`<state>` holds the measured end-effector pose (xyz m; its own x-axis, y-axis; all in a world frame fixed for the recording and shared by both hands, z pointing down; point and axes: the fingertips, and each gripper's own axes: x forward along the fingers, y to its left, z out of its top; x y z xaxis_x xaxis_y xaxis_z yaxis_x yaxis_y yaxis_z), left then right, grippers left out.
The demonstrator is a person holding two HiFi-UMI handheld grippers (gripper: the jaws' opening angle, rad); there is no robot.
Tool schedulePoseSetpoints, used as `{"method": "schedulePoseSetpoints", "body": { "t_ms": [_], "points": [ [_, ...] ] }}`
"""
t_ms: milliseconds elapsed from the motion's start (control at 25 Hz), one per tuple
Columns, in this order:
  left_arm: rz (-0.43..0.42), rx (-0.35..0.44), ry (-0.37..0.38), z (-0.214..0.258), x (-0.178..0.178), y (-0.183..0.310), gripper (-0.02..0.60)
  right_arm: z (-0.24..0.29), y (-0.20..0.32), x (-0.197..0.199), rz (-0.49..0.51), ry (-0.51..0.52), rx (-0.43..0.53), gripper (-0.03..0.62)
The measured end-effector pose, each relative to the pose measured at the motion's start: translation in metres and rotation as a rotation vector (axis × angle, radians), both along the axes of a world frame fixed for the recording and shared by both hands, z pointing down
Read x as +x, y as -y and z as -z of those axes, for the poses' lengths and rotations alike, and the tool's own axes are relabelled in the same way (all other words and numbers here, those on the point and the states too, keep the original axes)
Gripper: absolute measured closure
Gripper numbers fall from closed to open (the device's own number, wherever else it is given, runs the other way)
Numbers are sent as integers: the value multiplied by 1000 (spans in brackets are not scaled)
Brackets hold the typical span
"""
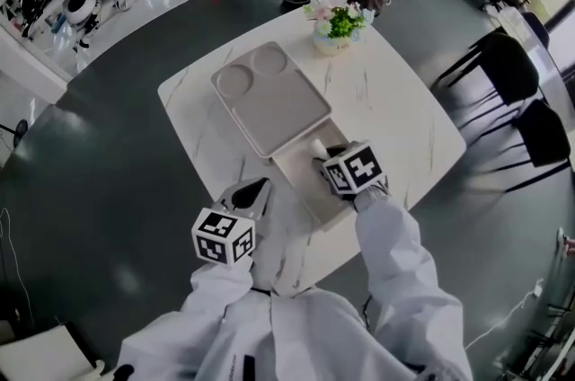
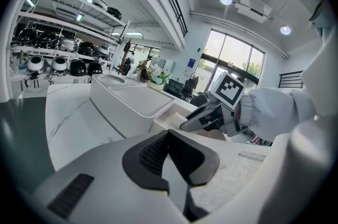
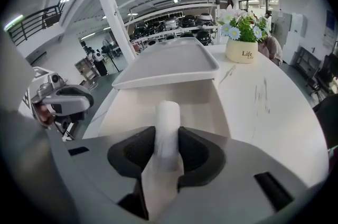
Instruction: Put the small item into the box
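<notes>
Right claw (image 3: 168, 153) (clamping white cylinder (image 3: 168, 120)) tilts down over box (image 3: 198, 101).

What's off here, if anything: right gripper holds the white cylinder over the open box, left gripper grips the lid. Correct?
One error. The left gripper grips nothing: the left gripper view shows its jaws together and empty, short of the lid. The rest is right: the right gripper holds the white cylinder over the open box.

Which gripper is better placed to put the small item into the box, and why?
Right: right gripper grips the white cylinder over the open box; left gripper is shut, empty, aside.
</notes>
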<state>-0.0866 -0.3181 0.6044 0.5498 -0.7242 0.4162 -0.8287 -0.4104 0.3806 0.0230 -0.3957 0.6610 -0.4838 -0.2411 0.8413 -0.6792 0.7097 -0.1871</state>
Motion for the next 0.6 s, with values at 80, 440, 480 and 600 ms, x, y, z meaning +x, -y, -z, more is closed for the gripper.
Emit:
{"method": "schedulePoseSetpoints", "body": {
  "t_ms": [80, 440, 480, 600],
  "points": [
    [3, -2, -1, 0, -1, 0, 583, -4, -1, 0, 14, -33, 2, 470],
    [17, -22, -13, -5, -6, 1, 583, -9, 0, -2, 6, -59, -12, 465],
    [18, -23, -13, -6, -6, 1, 583, -9, 0, -2, 8, -59, -10, 462],
    [17, -27, -13, -6, -6, 1, 583, -10, -2, -2, 12, -57, -17, 451]
  ]
}}
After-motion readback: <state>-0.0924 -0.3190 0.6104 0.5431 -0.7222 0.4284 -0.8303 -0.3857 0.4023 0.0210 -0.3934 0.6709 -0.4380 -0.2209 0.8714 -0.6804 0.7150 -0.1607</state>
